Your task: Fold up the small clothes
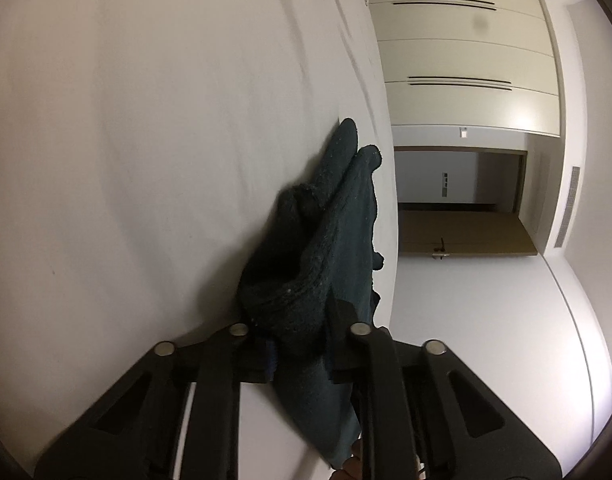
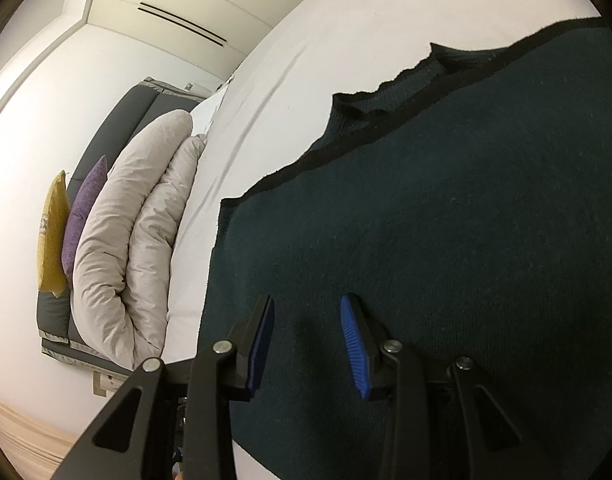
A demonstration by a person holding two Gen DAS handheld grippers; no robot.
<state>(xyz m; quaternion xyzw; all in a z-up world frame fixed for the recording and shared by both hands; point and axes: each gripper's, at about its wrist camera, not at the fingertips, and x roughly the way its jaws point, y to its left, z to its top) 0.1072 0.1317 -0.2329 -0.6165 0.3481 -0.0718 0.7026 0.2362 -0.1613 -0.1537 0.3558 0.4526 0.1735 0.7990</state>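
A dark green knitted garment [image 2: 446, 240] with a black trim lies spread flat on the white bed sheet [image 2: 326, 40]. My right gripper [image 2: 308, 300] stands open just over its near part, blue pads [image 2: 352, 336] apart and nothing pinched between them. In the left wrist view a bunched fold of the same dark green garment [image 1: 326, 240] rises from the sheet [image 1: 145, 160] near the bed's edge. My left gripper [image 1: 301, 328] is shut on that fold, and the cloth hides most of its fingers.
A folded pale duvet [image 2: 125, 240], a purple cushion [image 2: 83, 216] and a yellow cushion [image 2: 51, 236] lean at the grey headboard. Past the bed's edge stand a white wardrobe [image 1: 466, 60] and a doorway [image 1: 458, 200].
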